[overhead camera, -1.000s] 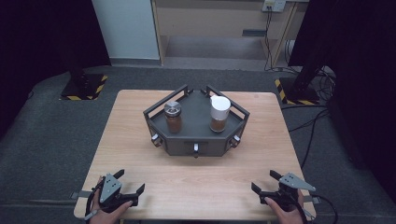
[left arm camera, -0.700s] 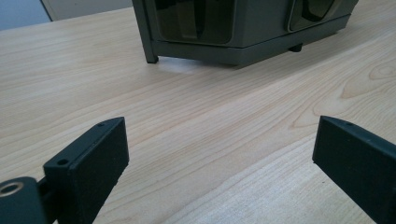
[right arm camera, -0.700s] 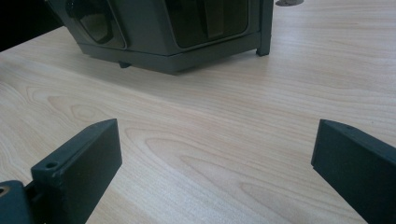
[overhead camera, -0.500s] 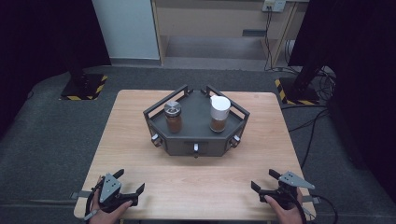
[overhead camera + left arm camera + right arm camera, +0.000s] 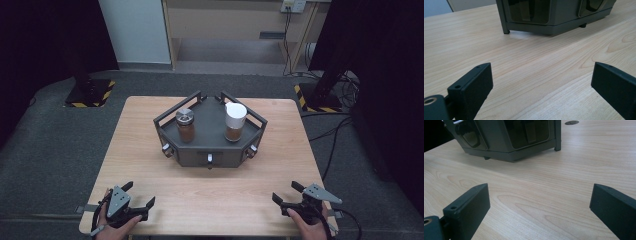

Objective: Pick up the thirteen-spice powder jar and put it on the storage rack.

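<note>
Grippers sit at the near edge of the wooden table (image 5: 150,130): the left gripper (image 5: 138,197) at the near left corner, the right gripper (image 5: 285,192) at the near right corner, each held in a hand. Both have their jaws spread wide with nothing between them; the left gripper view and the right gripper view each show bare wood grain in the gap. The dark tray (image 5: 210,155) stands well apart from both, at the middle of the table, ahead of and between them.

One tray, two jars, two grippers. The tray is a dark grey, many-sided metal-looking stand with raised rail edges, short legs and small knobs along its front faces. On it stand two round jars with brown contents: the jar with a silver lid (image 5: 185,125) on the left, the jar with a white lid (image 5: 235,121) on the right, taller, apart from each other. The tabletop is pale, smooth, with flowing grain. Grey carpet (image 5: 50,150) surrounds it.
</note>
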Demonstrator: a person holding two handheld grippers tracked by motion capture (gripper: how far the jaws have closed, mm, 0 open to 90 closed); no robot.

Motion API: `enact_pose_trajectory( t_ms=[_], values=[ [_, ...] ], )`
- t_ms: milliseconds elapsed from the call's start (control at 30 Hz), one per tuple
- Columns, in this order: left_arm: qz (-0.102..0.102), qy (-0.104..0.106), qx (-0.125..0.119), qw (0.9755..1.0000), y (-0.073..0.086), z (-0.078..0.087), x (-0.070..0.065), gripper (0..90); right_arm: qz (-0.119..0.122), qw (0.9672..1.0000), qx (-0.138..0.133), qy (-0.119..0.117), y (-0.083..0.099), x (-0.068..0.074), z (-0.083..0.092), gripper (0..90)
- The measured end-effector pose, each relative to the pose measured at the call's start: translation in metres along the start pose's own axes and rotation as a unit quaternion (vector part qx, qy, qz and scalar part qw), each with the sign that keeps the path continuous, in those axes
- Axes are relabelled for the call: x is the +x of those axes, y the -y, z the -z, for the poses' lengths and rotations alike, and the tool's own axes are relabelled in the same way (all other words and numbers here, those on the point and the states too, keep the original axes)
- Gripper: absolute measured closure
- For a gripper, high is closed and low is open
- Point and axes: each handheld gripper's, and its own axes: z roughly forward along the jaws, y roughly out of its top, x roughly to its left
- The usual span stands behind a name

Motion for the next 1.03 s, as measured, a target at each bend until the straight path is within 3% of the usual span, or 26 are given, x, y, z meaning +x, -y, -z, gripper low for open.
enact_pose_trajectory(
  t_ms=[1033],
  values=[
    [-0.007,-0.002,0.007,0.9999,-0.0046,0.0008,-0.0013,2.9,-0.004,1.0,-0.001,0.004,0.0009,-0.0009,0.0008,2.8]
  ],
)
